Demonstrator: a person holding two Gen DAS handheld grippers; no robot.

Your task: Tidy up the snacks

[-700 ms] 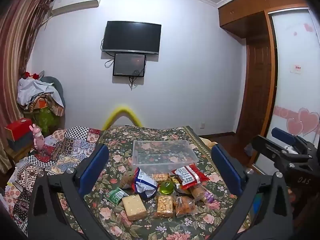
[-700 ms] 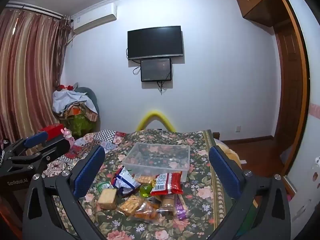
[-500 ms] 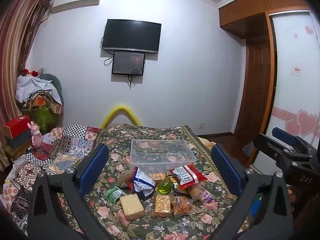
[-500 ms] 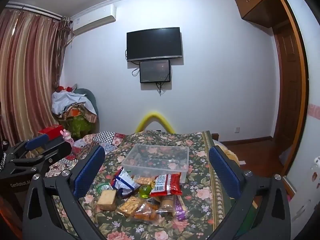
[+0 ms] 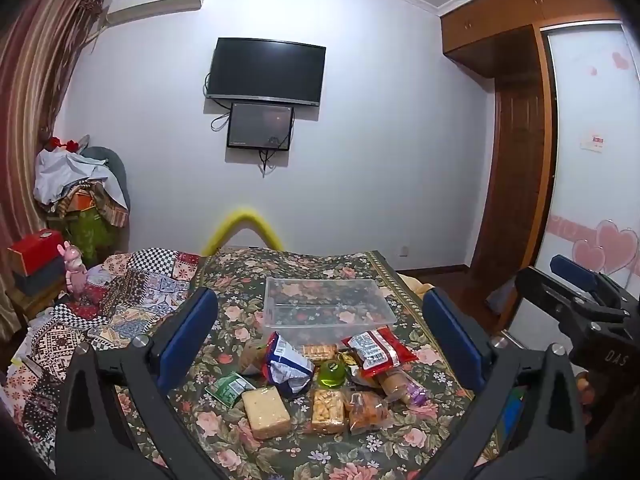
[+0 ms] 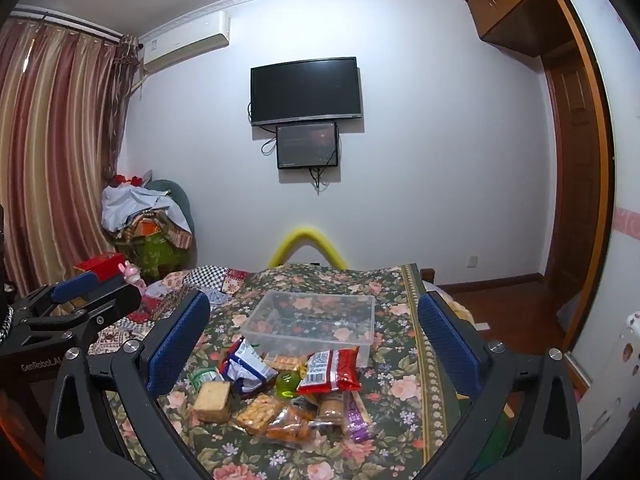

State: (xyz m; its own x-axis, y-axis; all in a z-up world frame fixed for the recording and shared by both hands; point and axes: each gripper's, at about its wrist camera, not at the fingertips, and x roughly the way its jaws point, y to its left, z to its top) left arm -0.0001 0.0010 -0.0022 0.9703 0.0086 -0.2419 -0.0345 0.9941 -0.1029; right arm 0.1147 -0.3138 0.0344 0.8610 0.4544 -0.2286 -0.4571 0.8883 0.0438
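A heap of snack packets lies on a floral cloth: a red packet (image 5: 378,350), a blue-white bag (image 5: 286,364), a green jelly cup (image 5: 332,372), a pale cracker block (image 5: 266,412), a small green packet (image 5: 229,387). Behind them stands an empty clear plastic box (image 5: 326,306). My left gripper (image 5: 320,328) is open and empty, above and short of the heap. My right gripper (image 6: 314,332) is open and empty too, over the same heap: red packet (image 6: 332,370), box (image 6: 316,320), cracker block (image 6: 212,400). Each gripper shows at the other view's edge.
The floral cloth (image 5: 360,452) covers a raised surface with a patchwork quilt (image 5: 120,300) on its left. A yellow foam arch (image 5: 242,230) stands behind it. A wardrobe and door (image 5: 516,200) are on the right, clutter (image 5: 80,200) and curtains on the left.
Both views shift slightly: the snacks and box sit a little higher in the frames. Both grippers stay open.
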